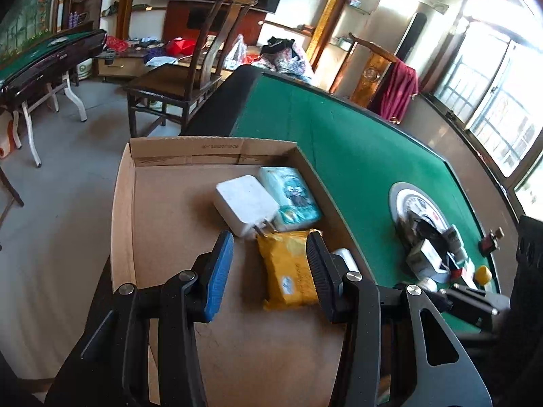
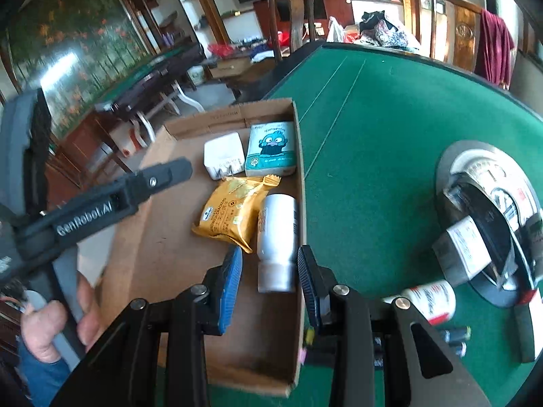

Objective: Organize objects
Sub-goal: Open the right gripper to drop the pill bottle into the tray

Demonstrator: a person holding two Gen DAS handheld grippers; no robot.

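A shallow cardboard box (image 1: 125, 210) (image 2: 159, 237) sits at the left edge of the green table. Along its right side lie a white charger (image 1: 244, 203) (image 2: 224, 157), a cartoon tissue pack (image 1: 290, 193) (image 2: 271, 147), a yellow cracker packet (image 1: 288, 271) (image 2: 230, 213) and a white bottle (image 2: 276, 234). My left gripper (image 1: 269, 237) hovers open above the yellow packet, touching nothing. My right gripper (image 2: 269, 251) is open, its pads on either side of the bottle's neck end with gaps showing. The bottle rests on the box floor.
On the table's round centre plate (image 2: 451, 156) (image 1: 395, 200) is a pile of small boxes (image 2: 463, 247) (image 1: 427, 254). A printed white bottle (image 2: 431, 298) and a yellow ball (image 1: 483, 274) lie nearby. A person's hand (image 2: 51, 322) holds the left tool. Wooden chairs (image 1: 190, 81) stand beyond the table.
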